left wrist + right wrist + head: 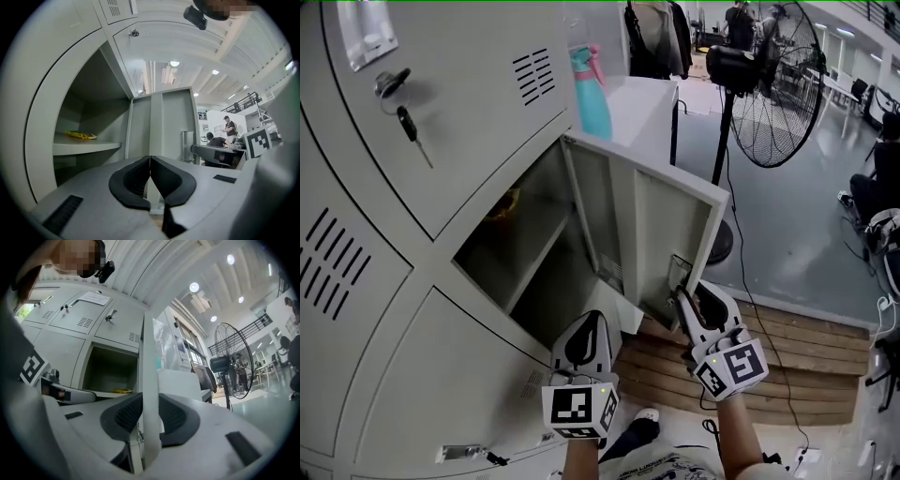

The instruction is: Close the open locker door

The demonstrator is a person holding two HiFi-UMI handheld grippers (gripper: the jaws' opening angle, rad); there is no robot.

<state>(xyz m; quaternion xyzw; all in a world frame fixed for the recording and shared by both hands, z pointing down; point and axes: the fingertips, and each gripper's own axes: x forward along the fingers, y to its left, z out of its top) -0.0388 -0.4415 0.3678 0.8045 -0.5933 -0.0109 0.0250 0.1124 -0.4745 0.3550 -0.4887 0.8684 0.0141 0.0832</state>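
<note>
Gripping the free edge of the locker door [661,234], the right tool [682,298] has its jaws narrowed onto the thin metal panel. In the right gripper view the door's edge [149,357] runs upright straight through the tool [150,416], with a dark pad pressed against each face. The hold sits low on the door, close to the latch plate near its bottom corner.

The relation that matters is where the open compartment [525,253] lies from that tool. It is off to the tool's left and further ahead, while the door stands out from the cabinet front, hinged on the side away from the tool. The door's long axis is upright, so closing it looks like a sideways swing of the held edge to the left and inward towards the opening, not a straight push.

The left tool [586,328] is the nearer of the two to the compartment. Its jaws [150,173] are pressed together with nothing between them. It faces the door's inner side, with the opening and its shelf [84,146] to its left, where a yellow item [80,135] lies. By that placement it probably sits inside the arc the door must sweep. It would likely have to draw back before the door can meet the frame.
</note>
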